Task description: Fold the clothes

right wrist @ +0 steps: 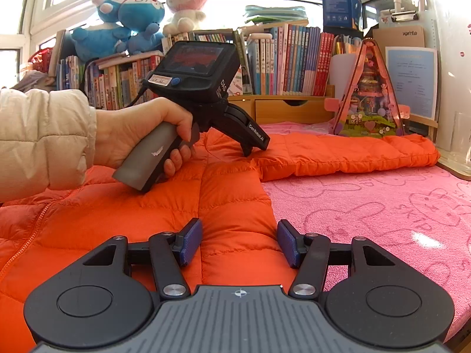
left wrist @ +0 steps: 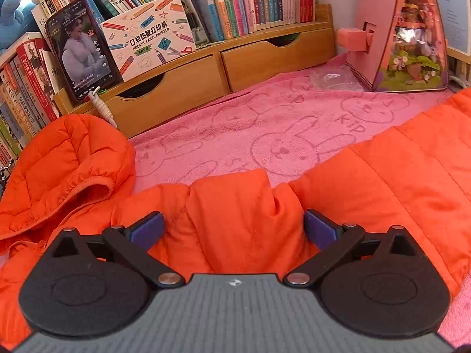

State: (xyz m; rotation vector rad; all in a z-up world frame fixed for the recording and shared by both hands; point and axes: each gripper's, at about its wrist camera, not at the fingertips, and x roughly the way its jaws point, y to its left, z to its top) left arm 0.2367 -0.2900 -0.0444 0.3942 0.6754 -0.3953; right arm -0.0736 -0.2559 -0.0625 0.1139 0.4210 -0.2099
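An orange puffer jacket (right wrist: 229,194) lies spread over a surface covered by a pink bunny-print towel (right wrist: 382,206). The left gripper (left wrist: 234,226) is down on the jacket with its jaws wide apart, and a raised fold of orange fabric (left wrist: 235,206) stands between the two blue pads (left wrist: 147,228); the pads sit on either side of the fold, and I cannot tell whether they touch it. To the left of those jaws the hood (left wrist: 70,158) bunches up, its elastic rim open toward the gripper. To the right, one sleeve (left wrist: 397,170) runs away along the towel.

In the right wrist view the left hand (right wrist: 138,135), in a cream padded sleeve (right wrist: 41,141), grips the left gripper's grey handle, its tip pressed down near the shoulder seam.

The right gripper (right wrist: 240,242) hangs over the jacket's body with its jaws also open and nothing in them. The jacket's side edge (right wrist: 266,203) runs just inside the right jaw, so orange quilting fills the gap and bare towel begins right beside it.

Beyond the left jaws the towel stays open up to the wooden drawer shelf (left wrist: 223,70) full of books. Ahead and to the right stands a pink triangular dollhouse (left wrist: 406,38), with a clear plastic bag (left wrist: 332,78) at its foot.
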